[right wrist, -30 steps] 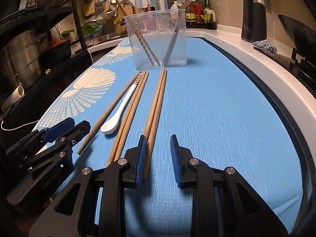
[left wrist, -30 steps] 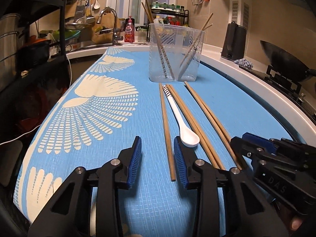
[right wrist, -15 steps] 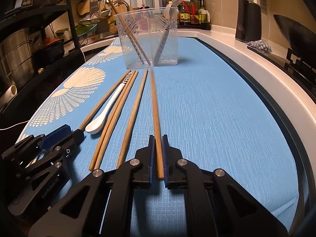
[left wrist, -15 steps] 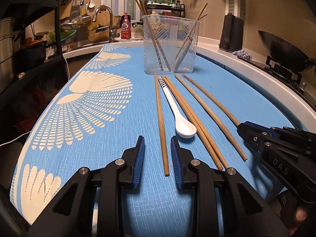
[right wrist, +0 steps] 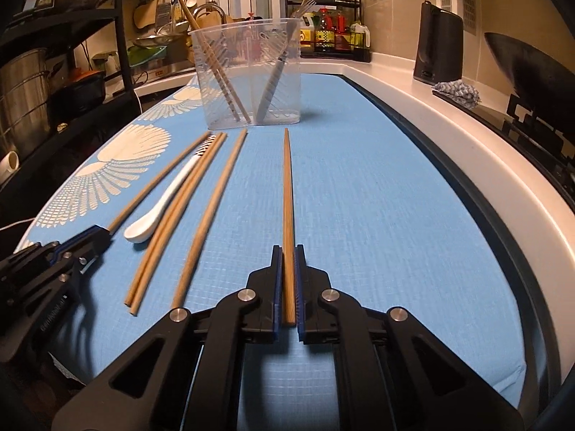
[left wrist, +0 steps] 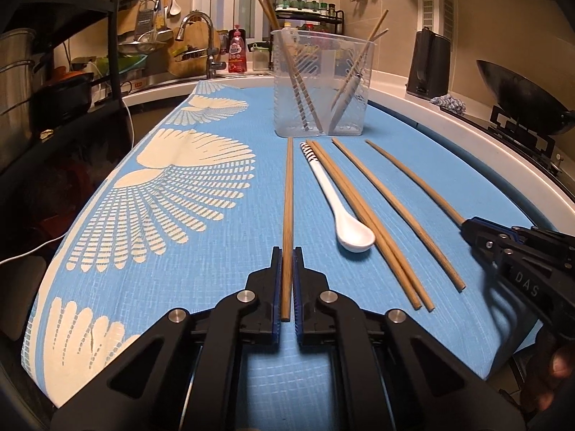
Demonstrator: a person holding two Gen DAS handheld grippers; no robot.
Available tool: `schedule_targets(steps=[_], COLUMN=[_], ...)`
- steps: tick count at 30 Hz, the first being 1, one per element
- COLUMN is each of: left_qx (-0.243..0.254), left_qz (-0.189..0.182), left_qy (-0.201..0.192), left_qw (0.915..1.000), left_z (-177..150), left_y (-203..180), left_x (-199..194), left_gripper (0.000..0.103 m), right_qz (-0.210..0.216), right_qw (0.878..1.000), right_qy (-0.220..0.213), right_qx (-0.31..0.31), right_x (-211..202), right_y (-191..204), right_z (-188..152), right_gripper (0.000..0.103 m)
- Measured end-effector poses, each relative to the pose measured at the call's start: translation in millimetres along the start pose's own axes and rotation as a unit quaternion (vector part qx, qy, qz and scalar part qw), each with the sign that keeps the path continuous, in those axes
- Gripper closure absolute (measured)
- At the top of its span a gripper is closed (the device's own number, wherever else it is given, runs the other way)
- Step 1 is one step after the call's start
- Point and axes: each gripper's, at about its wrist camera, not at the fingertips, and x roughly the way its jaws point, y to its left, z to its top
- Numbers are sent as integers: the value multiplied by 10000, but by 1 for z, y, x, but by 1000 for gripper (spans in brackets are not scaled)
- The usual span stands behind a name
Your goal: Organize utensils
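Both my left gripper (left wrist: pixel 286 269) and right gripper (right wrist: pixel 286 269) are clamped on a chopstick's near end; long sticks could swivel and miss the far holder (left wrist: pixel 321 82).

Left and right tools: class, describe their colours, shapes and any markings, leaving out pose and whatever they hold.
Both the left tool and the right tool are matte black, with angular linkage arms, silver round rivets and blue ribbed pads lining the inner finger faces. The right tool's side carries pale raised letters "DAS". No cables or sleeves show.

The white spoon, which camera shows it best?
Left wrist view: the spoon lies near centre, sharp, bowl and striped handle both clear. In the right wrist view it sits off to the left, smaller and slightly blurred.
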Motion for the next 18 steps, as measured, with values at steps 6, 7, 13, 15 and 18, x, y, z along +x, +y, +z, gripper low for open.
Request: schedule_targets(steps=[6, 7, 13, 15, 18], left_qx=[-73, -67, -53, -36, -13], left_qz=[28, 28, 67, 76, 96], left_qy=[-103, -111, -150, -159, -173], left_qw=[9999, 9999, 9999, 9998, 9998], left_z=[-4, -5, -4, -5, -5], left_y=[11, 11, 9, 9, 8], left_x=[-4, -5, -5, -5, -5], left_gripper=[97, 97, 97, 97, 97], right_qz=[-257, -273, -334, -289, -286], right_qw=[9997, 9996, 9993, 9995, 9995], right_qy=[-25, -37, -75, -70, -73], right_qx=[-1, -41, -159, -120, -115], right_x=[1, 1, 1, 1, 1], right_y=[-13, -13, -12, -14, -14], right_z=[0, 0, -2, -2, -2], right_gripper=[96, 96, 96, 95, 94])
